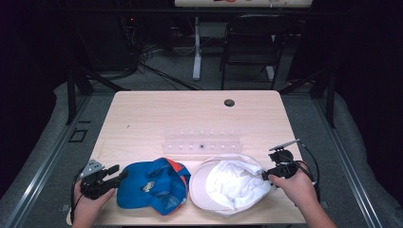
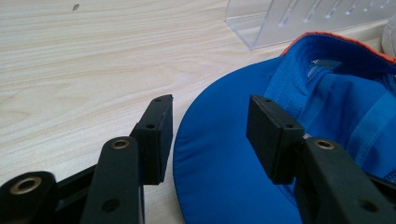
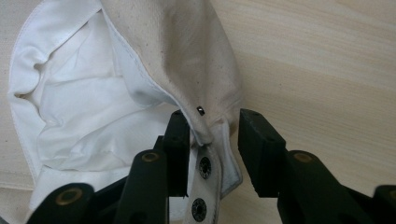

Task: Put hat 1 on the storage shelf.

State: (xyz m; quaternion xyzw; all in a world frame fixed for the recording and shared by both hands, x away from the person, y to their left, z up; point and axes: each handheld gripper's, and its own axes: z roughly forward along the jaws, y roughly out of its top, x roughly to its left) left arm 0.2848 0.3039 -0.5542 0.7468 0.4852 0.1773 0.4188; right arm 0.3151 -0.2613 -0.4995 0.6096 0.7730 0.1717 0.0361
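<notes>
On the near edge of the desk (image 1: 142, 118) lie two upturned caps: a blue cap (image 1: 152, 185) left, a white cap (image 1: 228, 185) right. The left tongs (image 1: 114, 175) gape wide astride the blue cap's brim, gripping nothing. The right tongs (image 1: 266, 175) straddle the white cap's snap strap (image 3: 205, 172), one pad touching, the other apart.

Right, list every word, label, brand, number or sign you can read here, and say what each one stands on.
None can be read.
Blue cap: a small pale patch inside the crown, too small and blurred to tell whether it carries text.
White cap: plain fabric, with bare snap studs on its strap and no lettering.
Clear plastic rack: only holes, no markings.
Table: bare wood grain, no print.
</notes>
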